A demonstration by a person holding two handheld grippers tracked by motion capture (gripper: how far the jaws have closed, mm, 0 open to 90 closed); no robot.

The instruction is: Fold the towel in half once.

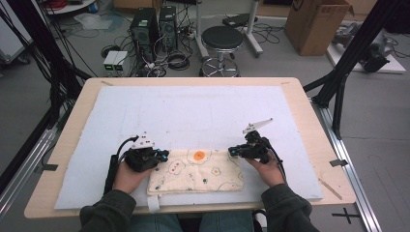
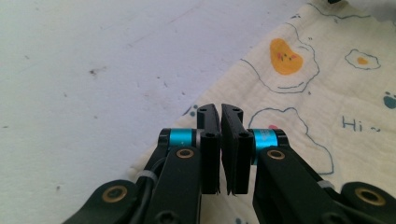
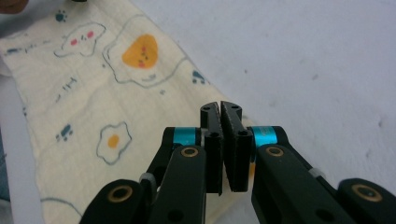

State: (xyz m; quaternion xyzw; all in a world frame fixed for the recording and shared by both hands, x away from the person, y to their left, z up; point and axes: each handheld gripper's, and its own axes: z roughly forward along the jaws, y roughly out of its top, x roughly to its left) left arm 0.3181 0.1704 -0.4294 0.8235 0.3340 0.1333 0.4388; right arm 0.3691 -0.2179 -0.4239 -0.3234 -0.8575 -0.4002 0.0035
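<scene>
Under my work lies a white foam sheet (image 1: 183,111) on a pale wooden table (image 1: 309,111). Beyond it, top centre, I see a black round stool (image 1: 222,37), two black computer towers (image 1: 154,26) left of it, and a brown cardboard box (image 1: 316,24) upper right.

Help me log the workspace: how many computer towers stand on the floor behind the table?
2. Both stand side by side beyond the table's far edge, left of the black stool: left tower, right tower. More may sit out of frame.
</scene>
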